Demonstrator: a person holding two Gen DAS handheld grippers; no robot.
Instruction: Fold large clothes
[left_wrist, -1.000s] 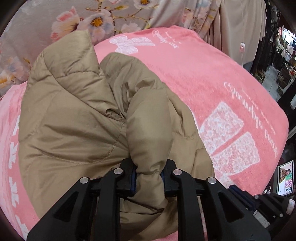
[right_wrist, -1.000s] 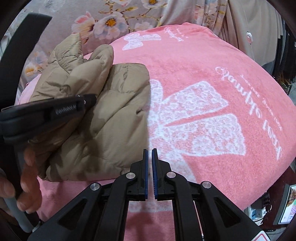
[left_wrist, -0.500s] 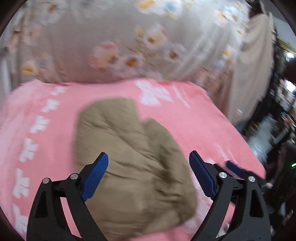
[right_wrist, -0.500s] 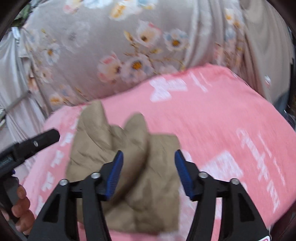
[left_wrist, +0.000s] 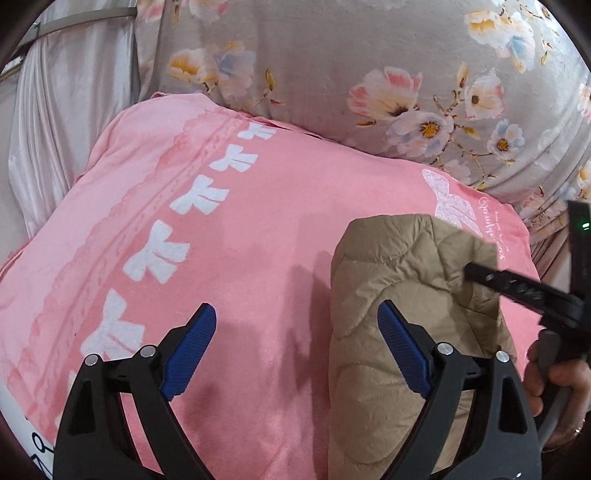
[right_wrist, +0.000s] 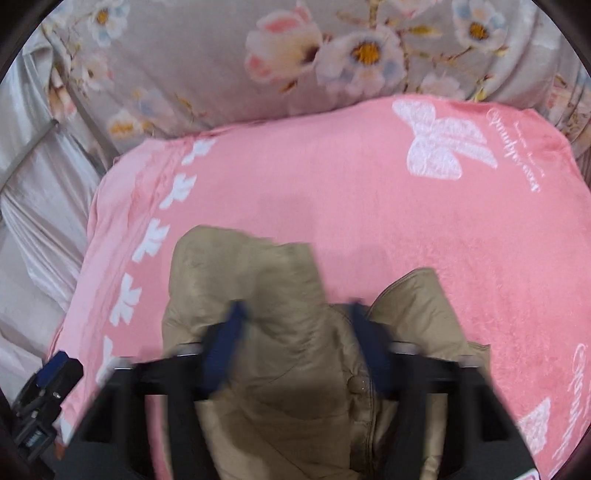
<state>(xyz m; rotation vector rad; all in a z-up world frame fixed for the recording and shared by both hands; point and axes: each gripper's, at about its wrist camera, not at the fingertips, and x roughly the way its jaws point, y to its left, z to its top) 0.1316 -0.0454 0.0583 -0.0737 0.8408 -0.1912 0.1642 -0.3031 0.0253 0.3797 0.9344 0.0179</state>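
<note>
A tan quilted jacket (left_wrist: 406, 280) lies bunched on the pink blanket (left_wrist: 258, 206). My left gripper (left_wrist: 295, 325) hangs open above bare blanket, just left of the jacket, with nothing between its blue pads. Its right pad overlaps the jacket's edge in the picture. In the right wrist view the jacket (right_wrist: 288, 387) fills the lower middle. My right gripper (right_wrist: 297, 343) is motion-blurred over it, jaws closing with a raised fold of the jacket between them; the pads still stand apart. From the left wrist view one of the right gripper's black fingers (left_wrist: 517, 288) reaches over the jacket.
A grey floral cloth (left_wrist: 369, 74) hangs behind the blanket, with silvery fabric (left_wrist: 66, 122) at the left. A hand (left_wrist: 554, 380) holds the right tool at the right edge. The blanket's white bow pattern (right_wrist: 443, 147) lies at the far right.
The left gripper let go of the jacket fold, opened wide and swung left over the blanket. The right gripper opened, moved over the jacket, and its jaws now narrow around a fold.
</note>
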